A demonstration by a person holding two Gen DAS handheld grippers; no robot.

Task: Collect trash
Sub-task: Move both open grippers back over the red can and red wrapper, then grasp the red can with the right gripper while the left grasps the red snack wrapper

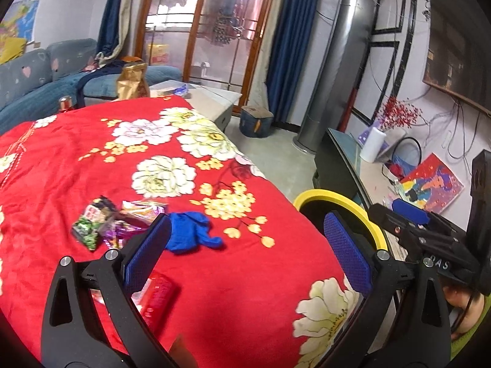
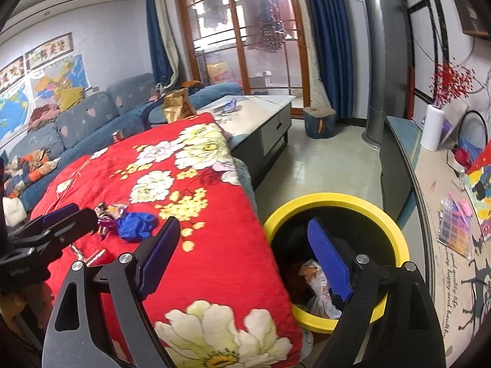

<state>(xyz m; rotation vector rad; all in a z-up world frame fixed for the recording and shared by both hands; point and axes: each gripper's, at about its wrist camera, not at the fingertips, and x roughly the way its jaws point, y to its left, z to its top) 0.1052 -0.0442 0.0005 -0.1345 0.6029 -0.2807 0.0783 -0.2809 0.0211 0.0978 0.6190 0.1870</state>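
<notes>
Right wrist view: my right claw (image 2: 242, 263) stands wide apart and empty above the yellow-rimmed bin (image 2: 396, 230).

I keep the bin just beside the edge of the red flowered cloth (image 2: 221, 245), so the way from trash to bin is short; a crumpled white wrapper (image 2: 316, 291) lies already at its bottom. My left claw (image 1: 248, 257) is also spread, nothing between its pads, and hangs over the cloth. Near it wait a blue glove (image 1: 190, 233), a small heap of snack wrappers (image 1: 116, 220) and a red packet (image 1: 159, 294) under the left finger. I judge the glove or the packet is the next piece to take.
</notes>
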